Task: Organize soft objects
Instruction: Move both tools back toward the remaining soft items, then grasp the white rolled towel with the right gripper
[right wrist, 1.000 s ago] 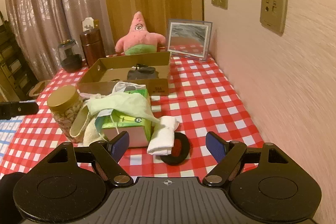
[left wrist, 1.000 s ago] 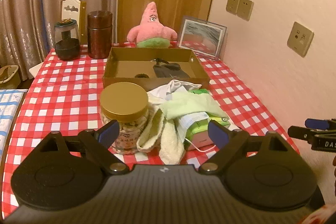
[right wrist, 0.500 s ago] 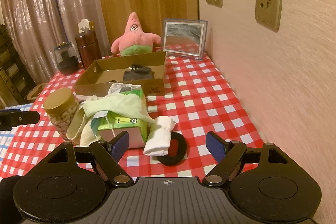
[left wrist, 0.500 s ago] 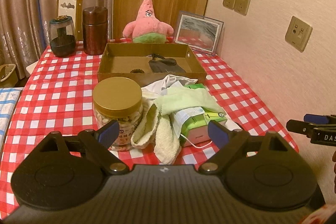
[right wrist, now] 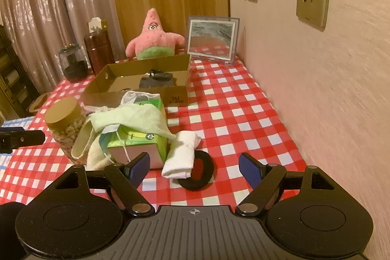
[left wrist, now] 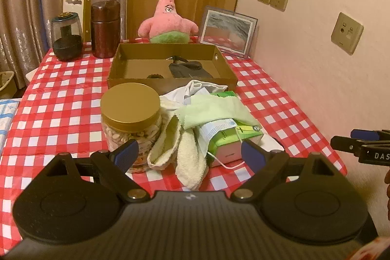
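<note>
On red-and-white checked tablecloth (left wrist: 61, 99): heap of soft items around green-topped tissue box (right wrist: 143, 140) — pale green cloth (left wrist: 214, 109) draped over box, cream terry towel (left wrist: 180, 150) hanging beside gold-lidded glass jar (left wrist: 131, 118), white rolled cloth (right wrist: 181, 155) lying partly on black ring pad (right wrist: 202, 169)
Behind heap: open brown cardboard tray (left wrist: 126, 83) holding dark grey pouch (left wrist: 187, 68); pink star-shaped plush toy (left wrist: 168, 21) upright beyond tray
Left gripper (left wrist: 189, 154) released, fingers wide, nothing between
Right gripper (right wrist: 195, 167) likewise spread, empty, short of white rolled cloth
</note>
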A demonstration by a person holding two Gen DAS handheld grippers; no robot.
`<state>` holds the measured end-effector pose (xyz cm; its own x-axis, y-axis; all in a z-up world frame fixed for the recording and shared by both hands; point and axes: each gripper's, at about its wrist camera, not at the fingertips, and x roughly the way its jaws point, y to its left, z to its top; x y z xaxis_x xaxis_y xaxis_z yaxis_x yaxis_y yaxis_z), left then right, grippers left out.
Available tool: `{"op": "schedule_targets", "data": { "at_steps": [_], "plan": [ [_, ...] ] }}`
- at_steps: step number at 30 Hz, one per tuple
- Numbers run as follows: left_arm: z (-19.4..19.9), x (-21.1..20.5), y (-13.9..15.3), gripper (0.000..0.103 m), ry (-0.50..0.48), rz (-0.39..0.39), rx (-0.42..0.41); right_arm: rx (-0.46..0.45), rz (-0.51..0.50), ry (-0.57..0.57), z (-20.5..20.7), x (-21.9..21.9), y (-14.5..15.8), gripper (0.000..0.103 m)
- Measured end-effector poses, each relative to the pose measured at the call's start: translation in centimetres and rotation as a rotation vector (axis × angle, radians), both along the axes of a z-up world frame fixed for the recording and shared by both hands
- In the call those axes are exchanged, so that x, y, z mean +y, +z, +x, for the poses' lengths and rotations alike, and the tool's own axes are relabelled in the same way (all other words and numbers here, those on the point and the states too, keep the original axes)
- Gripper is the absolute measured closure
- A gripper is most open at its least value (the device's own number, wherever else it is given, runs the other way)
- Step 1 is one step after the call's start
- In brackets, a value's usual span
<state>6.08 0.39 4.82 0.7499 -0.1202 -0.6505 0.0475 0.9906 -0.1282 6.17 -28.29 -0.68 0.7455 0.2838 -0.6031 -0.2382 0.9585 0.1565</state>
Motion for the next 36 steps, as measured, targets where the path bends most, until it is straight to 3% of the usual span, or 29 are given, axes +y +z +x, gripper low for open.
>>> {"op": "schedule_targets", "data": {
  "at_steps": [15,24,28,36],
  "plan": [
    [4.3,-2.5,-0.9,0.014,-0.148,0.078,0.016,0.034,-0.042,0.088,3.3,0.2,-2.5,0.024],
    [7.9,-4.1,-2.5,0.014,-0.199,0.104,0.034,0.111,-0.039,0.141,6.5,1.0,-5.4,0.024],
    [9.2,-4.5,-3.0,0.014,-0.218,0.117,0.038,0.174,0.034,0.150,8.7,1.5,-7.0,0.036],
    [10.9,-4.7,-3.6,0.014,-0.239,0.125,0.043,0.289,0.142,0.102,12.3,1.7,-9.7,0.046]
  ]
}}
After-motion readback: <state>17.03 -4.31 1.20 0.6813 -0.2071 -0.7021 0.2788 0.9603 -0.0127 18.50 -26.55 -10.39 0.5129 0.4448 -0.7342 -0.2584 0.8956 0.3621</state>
